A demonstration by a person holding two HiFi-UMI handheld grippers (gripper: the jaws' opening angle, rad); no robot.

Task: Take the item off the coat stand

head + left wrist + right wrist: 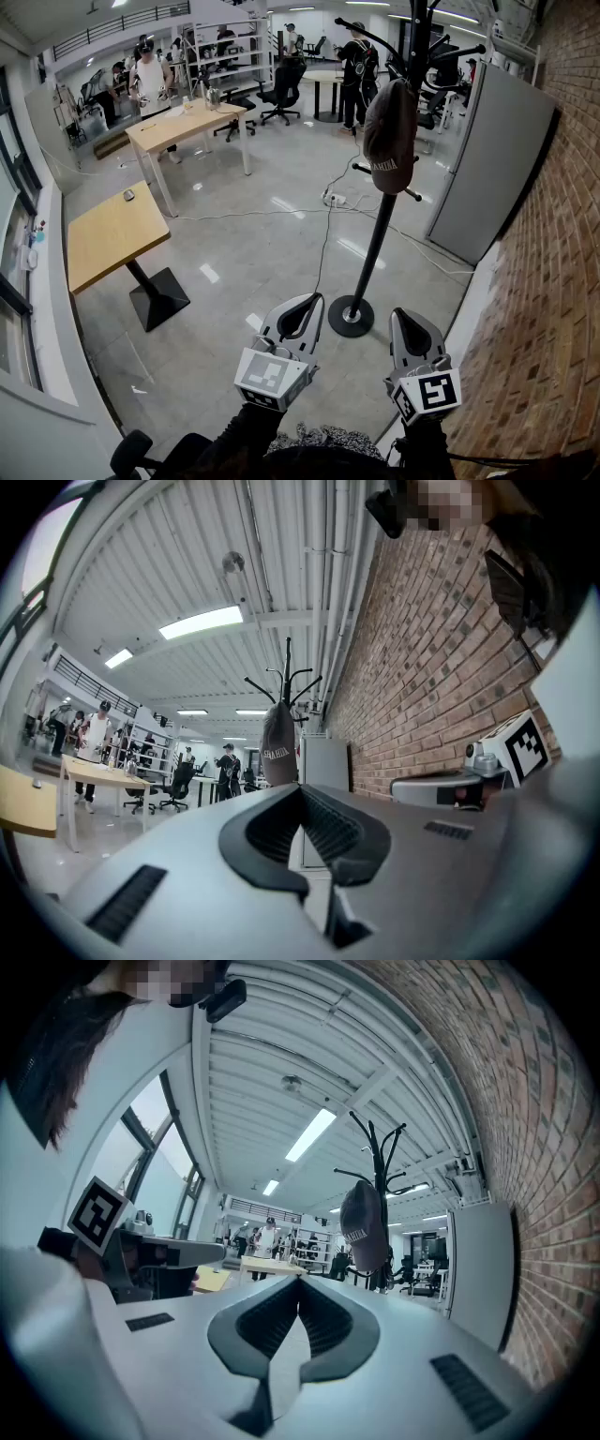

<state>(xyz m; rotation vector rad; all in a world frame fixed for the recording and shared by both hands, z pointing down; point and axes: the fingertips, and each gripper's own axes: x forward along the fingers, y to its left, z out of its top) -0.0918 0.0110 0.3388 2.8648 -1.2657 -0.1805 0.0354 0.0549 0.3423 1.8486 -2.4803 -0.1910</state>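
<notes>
Both tools sat low and closest to the camera, the left gripper (307, 305) and the right gripper (403, 319), each with its jaws pressed together on nothing. Ahead of them and well above, apart from both, the cap (389, 136) hung from a hook of the coat stand (378, 239), its long axis running down beside the pole. With the stand's base between the two tips, the right gripper looked slightly nearer for a reach forward and up.
</notes>
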